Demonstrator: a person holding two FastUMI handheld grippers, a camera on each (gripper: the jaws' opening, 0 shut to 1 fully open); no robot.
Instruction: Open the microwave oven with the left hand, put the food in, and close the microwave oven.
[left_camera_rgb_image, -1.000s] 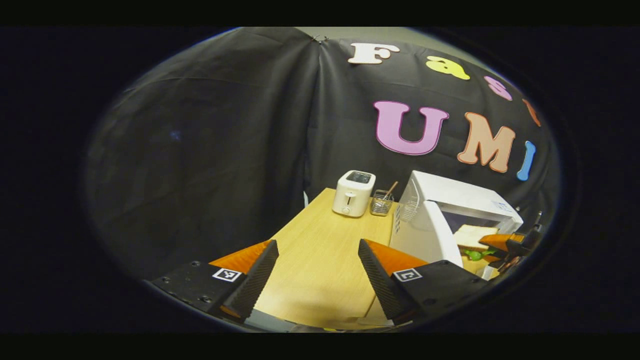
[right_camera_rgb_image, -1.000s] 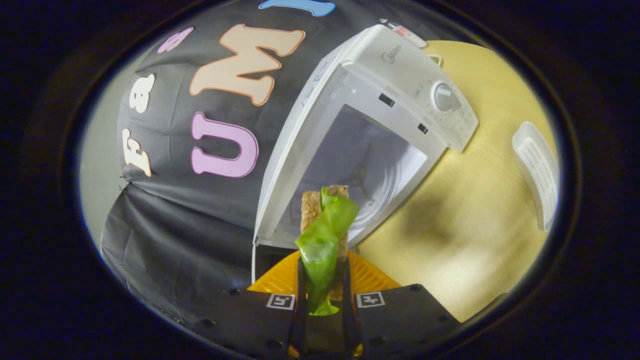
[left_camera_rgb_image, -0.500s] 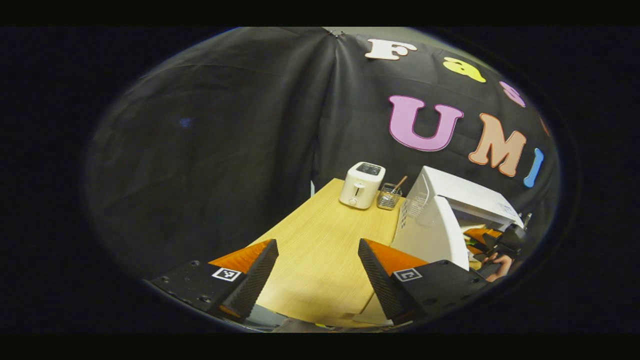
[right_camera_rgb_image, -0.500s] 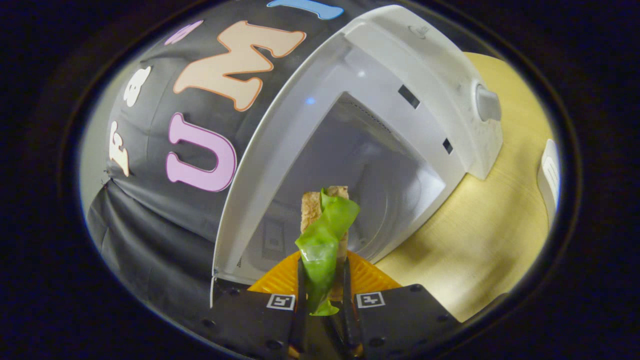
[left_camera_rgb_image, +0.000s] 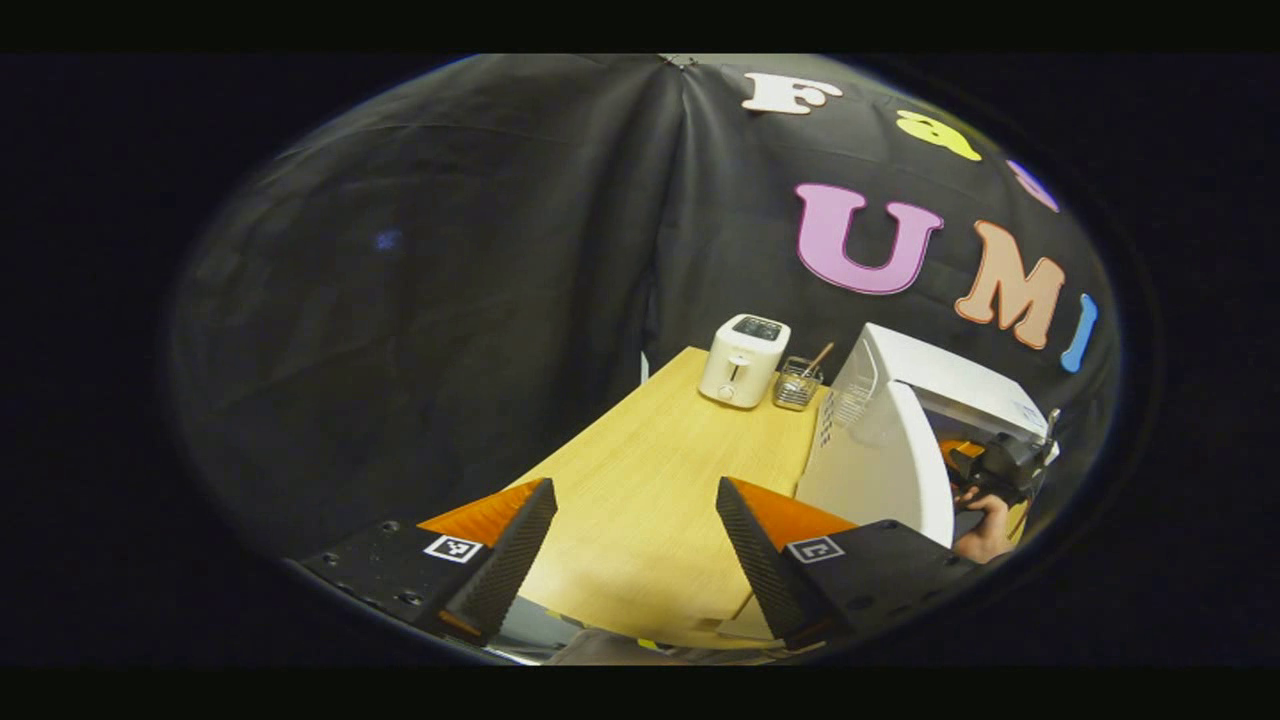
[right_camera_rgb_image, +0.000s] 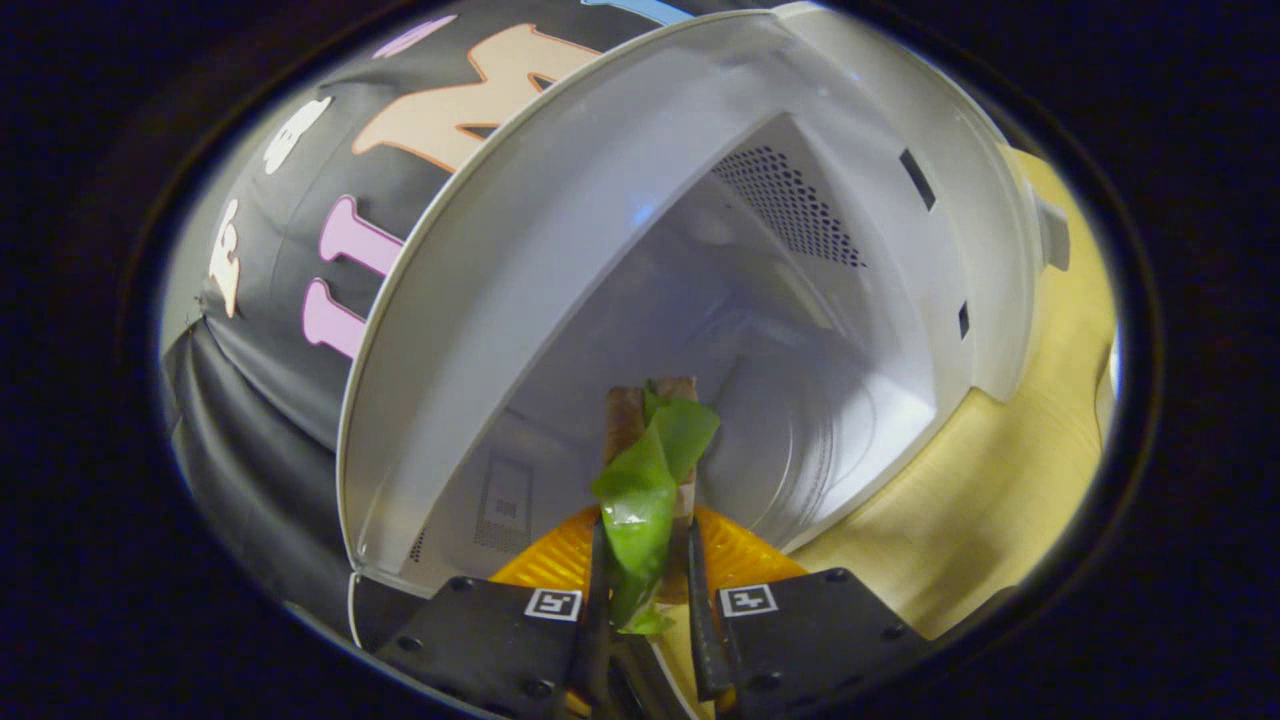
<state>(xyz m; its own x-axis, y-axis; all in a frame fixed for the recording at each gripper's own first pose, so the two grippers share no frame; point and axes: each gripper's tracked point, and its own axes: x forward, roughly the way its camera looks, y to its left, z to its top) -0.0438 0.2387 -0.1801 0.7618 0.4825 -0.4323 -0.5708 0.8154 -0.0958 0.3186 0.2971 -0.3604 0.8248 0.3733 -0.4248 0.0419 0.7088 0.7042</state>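
The right tongs (right_camera_rgb_image: 645, 590) are pinched narrow on a sandwich (right_camera_rgb_image: 650, 470): both fingers press its sides, one on each flank. The sandwich stands on edge between them, brown bread at the back and a green lettuce leaf (right_camera_rgb_image: 640, 500) draped down its front. Each finger block carries a small square black-and-white marker; no letters can be read on them. The tip of the sandwich reaches into the mouth of the open microwave (right_camera_rgb_image: 700, 280), whose white chamber spreads around it. A patch of small vent holes sits on the chamber's upper wall, and two dark latch slots cut the front frame at the right. Beyond the frame a knob juts out at the edge of the right gripper view, too skewed for any brand or writing to be made out. The wooden desk (right_camera_rgb_image: 1000, 500) lies beneath and to the right.

The left tongs (left_camera_rgb_image: 636, 545) gape wide over the bare desk (left_camera_rgb_image: 650, 480), holding nothing, with the same kind of square markers on their blocks. Farther off in the left gripper view stands the microwave (left_camera_rgb_image: 940, 400), its door (left_camera_rgb_image: 885, 470) swung out toward the camera. Behind the door's edge a hand (left_camera_rgb_image: 985, 535) with the other tongs (left_camera_rgb_image: 990, 465) reaches at the opening. At the desk's far end sit a white toaster (left_camera_rgb_image: 743, 360) and, just beside it, a small wire basket (left_camera_rgb_image: 797, 385) with a stick leaning out.
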